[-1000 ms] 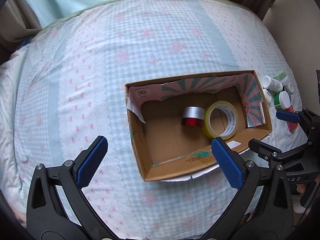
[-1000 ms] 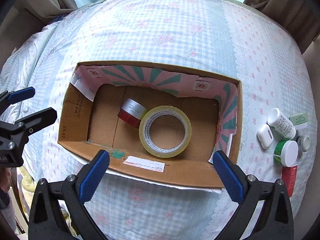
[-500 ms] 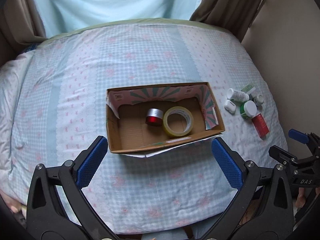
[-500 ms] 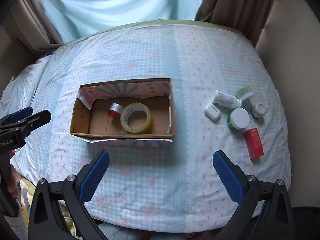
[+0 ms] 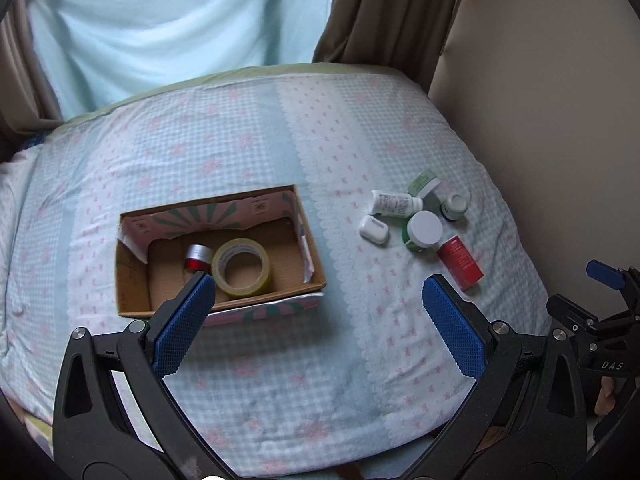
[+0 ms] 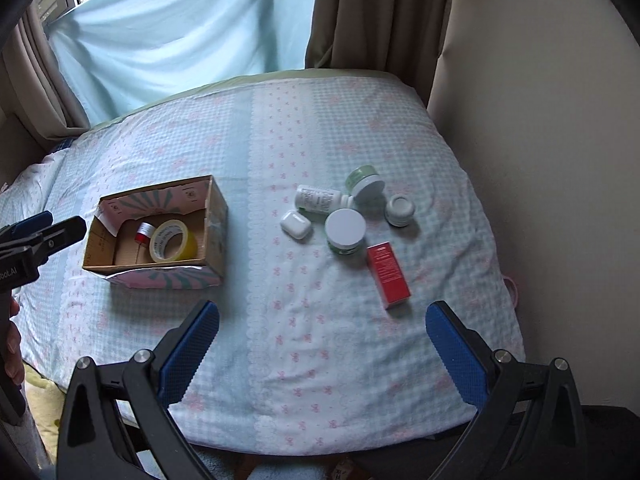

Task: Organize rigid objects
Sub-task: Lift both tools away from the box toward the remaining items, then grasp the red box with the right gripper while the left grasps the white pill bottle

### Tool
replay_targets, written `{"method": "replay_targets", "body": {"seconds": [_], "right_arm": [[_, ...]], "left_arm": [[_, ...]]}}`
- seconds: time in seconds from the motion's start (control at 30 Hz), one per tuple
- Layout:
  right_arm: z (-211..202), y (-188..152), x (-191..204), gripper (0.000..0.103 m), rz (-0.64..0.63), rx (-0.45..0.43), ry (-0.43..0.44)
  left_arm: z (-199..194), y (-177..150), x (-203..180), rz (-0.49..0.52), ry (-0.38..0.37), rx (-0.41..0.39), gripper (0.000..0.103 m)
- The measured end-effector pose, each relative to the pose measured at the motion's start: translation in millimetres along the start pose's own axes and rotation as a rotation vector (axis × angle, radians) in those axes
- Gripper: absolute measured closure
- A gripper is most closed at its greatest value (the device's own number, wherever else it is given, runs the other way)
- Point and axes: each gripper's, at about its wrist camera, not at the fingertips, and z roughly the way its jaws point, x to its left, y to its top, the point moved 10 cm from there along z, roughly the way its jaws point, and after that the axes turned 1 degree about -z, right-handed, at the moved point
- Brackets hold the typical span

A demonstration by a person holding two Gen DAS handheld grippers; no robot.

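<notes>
A cardboard box (image 5: 312,252) (image 6: 218,208) sits on the bed, left of centre. Inside it lie a yellow tape roll (image 5: 242,268) (image 6: 172,242) and a small red and silver jar (image 5: 197,258) (image 6: 143,233). To its right lie a red carton (image 5: 460,263) (image 6: 389,274), a green jar with white lid (image 5: 425,231) (image 6: 345,230), a white bottle (image 5: 394,204) (image 6: 320,199), a white earbud case (image 5: 374,230) (image 6: 296,225) and two small jars (image 6: 400,210) (image 6: 364,182). My left gripper (image 5: 316,322) and right gripper (image 6: 320,350) are both open and empty, held above the bed's near edge.
The bed has a blue and pink checked cover (image 6: 320,128). A beige wall (image 6: 560,160) stands at the right. Brown curtains (image 6: 380,12) and a pale blue sheet (image 6: 180,32) hang behind. The left gripper shows at the right view's left edge (image 6: 36,236).
Both grippers have pulled back and up from the box, so the whole bed now shows. Both views have shifted right, toward the group of loose items. Both stay open.
</notes>
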Motion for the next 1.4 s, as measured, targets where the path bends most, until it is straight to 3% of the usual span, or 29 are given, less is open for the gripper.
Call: {"method": "replay_targets", "body": {"seconds": [0.1, 0.23, 0.43, 0.6, 0.77, 1.13, 1.37, 1.4], "right_arm": [[6.1, 0.3, -28.1, 0.0, -0.003, 0.002, -0.022], [17.2, 0.0, -57.5, 0.0, 0.018, -0.002, -0.032], [44.8, -3.0, -90.8, 0.0, 0.094, 0.029, -0.055], [75.4, -7.1, -112.3, 0.0, 0.155, 0.076, -0.054], [113.0, -13.1, -125.0, 0.0, 0.185, 0.123, -0.068], [211.7, -39.2, -120.0, 0.004, 0.054, 0.279, -0.112], [263.4, -40.4, -111.2, 0.005, 0.053, 0.319, -0.079], [269.6, -39.9, -109.7, 0.009, 0.045, 0.323, -0.077]], "left_arm": [[15.5, 7.4, -35.7, 0.046, -0.067, 0.009, 0.0], [45.3, 18.7, -69.8, 0.167, -0.041, 0.038, 0.0], [98.8, 42.2, -100.1, 0.289, -0.077, 0.139, 0.0], [152.7, 66.8, -118.4, 0.498, -0.05, 0.174, 0.0], [214.5, 79.4, -140.6, 0.742, -0.072, 0.23, 0.0], [338.5, 37.6, -182.8, 1.304, -0.169, 0.386, 0.003], [382.3, 19.0, -193.4, 1.486, -0.209, 0.449, 0.012], [386.8, 17.8, -194.0, 1.501, -0.212, 0.455, 0.014]]}}
